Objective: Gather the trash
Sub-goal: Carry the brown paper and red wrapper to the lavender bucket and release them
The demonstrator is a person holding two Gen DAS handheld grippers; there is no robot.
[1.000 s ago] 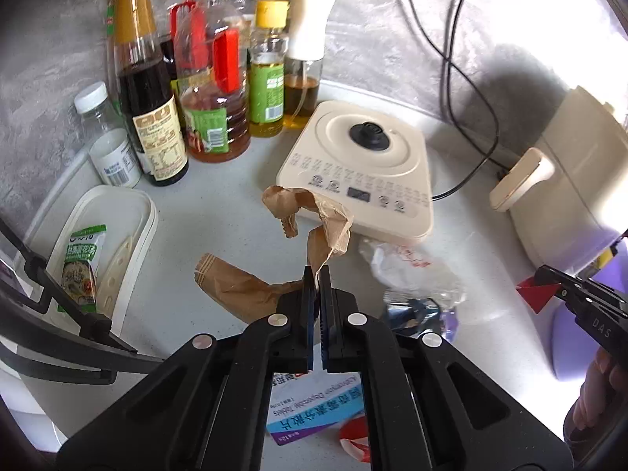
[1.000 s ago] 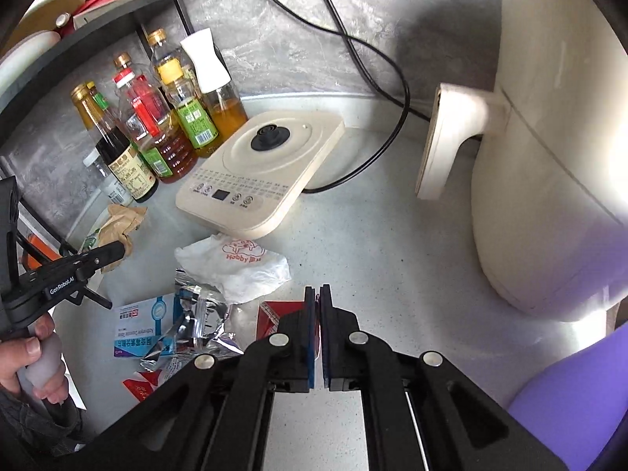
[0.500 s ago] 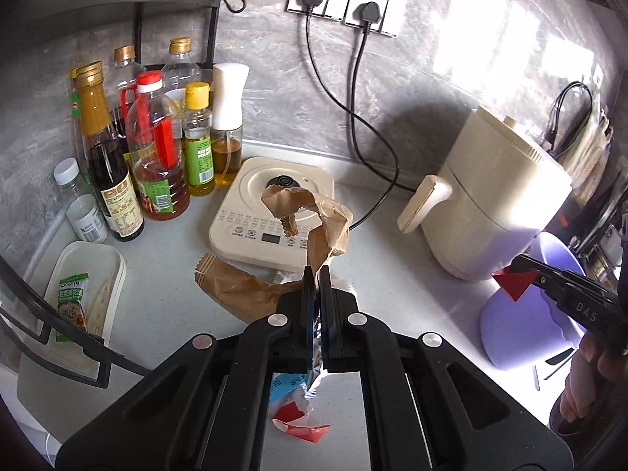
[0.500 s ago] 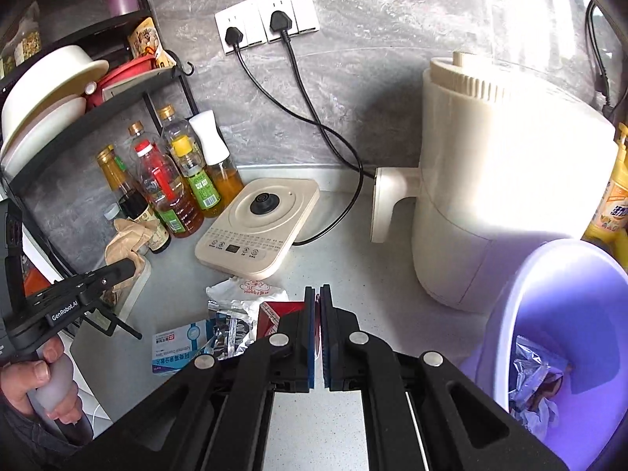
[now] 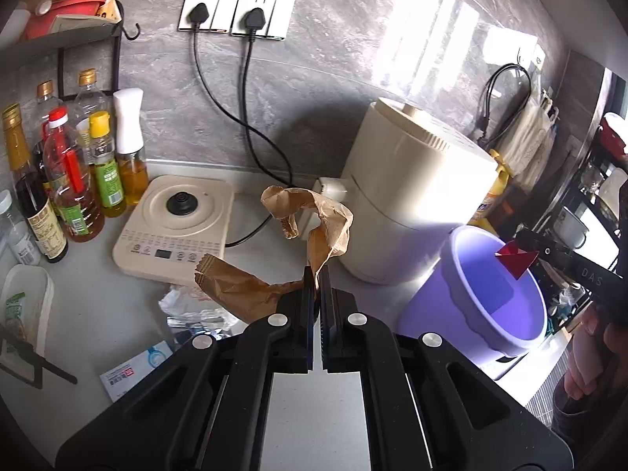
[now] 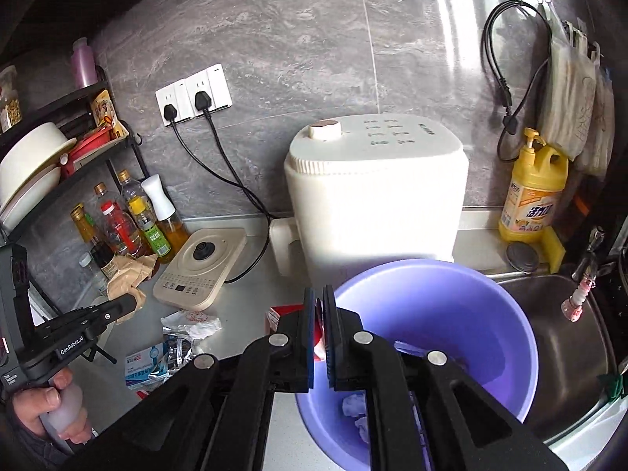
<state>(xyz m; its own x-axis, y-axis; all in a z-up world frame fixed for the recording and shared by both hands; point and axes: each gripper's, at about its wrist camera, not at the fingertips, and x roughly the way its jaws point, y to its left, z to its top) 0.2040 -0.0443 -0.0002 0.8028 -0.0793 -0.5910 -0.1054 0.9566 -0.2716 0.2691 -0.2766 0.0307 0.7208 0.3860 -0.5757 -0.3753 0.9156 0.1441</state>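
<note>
Pinching a crumpled brown paper bag (image 5: 314, 216), the left gripper (image 5: 318, 274) holds it above the table (image 5: 98, 314). Over the purple bin (image 6: 490, 314), the right gripper (image 6: 320, 306) has its jaws opening with a red wrapper (image 6: 318, 337) between them. More trash (image 6: 188, 325) lies on the table.

My matte black plastic left gripper (image 5: 318, 274) has silver round screws and blue-edged pads; my matching right gripper (image 6: 318, 302) carries white "DAS" lettering on its side.
</note>
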